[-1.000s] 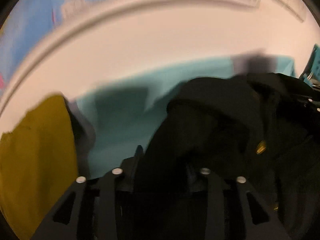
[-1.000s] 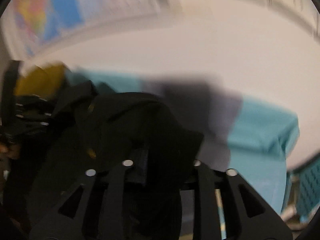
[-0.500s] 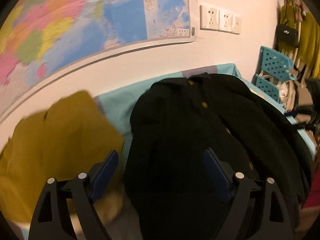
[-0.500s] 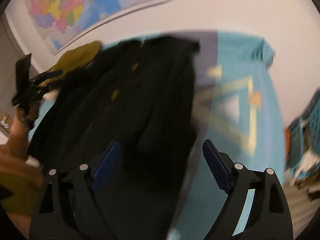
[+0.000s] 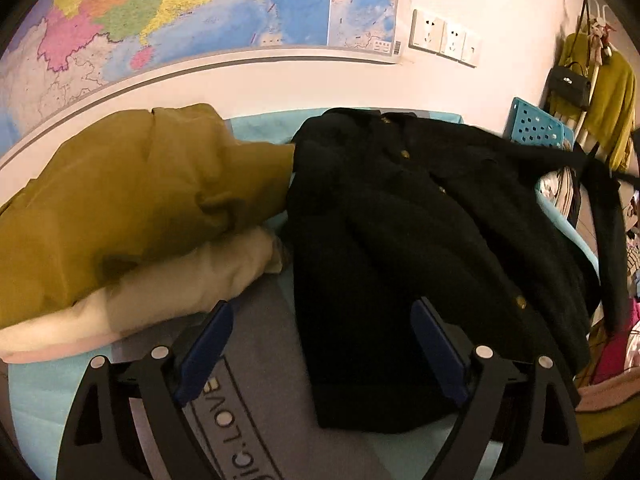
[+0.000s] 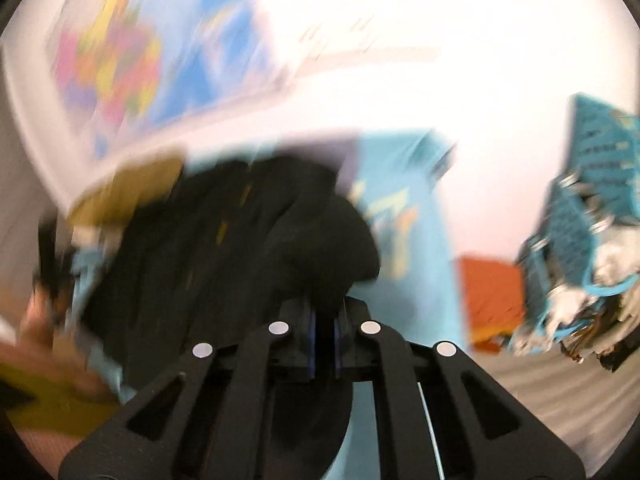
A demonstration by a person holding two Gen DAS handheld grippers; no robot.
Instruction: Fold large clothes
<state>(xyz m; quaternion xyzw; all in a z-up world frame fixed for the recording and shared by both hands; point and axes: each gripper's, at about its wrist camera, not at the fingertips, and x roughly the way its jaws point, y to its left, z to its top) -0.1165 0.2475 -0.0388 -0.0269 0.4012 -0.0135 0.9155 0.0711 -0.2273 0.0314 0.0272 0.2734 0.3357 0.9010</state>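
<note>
Black coat (image 5: 400, 232) lies spread on the teal-covered table (image 5: 260, 128), just right of a mustard jacket (image 5: 132, 200) over a cream garment (image 5: 180, 284); left gripper (image 5: 320, 344) jaws opening wide — nothing between them; right gripper (image 6: 324, 332) clamped on a coat fold — view blurred.

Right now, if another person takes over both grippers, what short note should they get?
Left gripper: jaws opening, nothing between them, above the near hem of the black coat.
Right gripper: shut on a bunch of the black coat at its right side; this view is blurred.
Coat lies spread, buttons up, on the blue table, beside the mustard jacket stacked on a cream garment.
Done: coat laid out. Left: the folds themselves; none visible yet.
</note>
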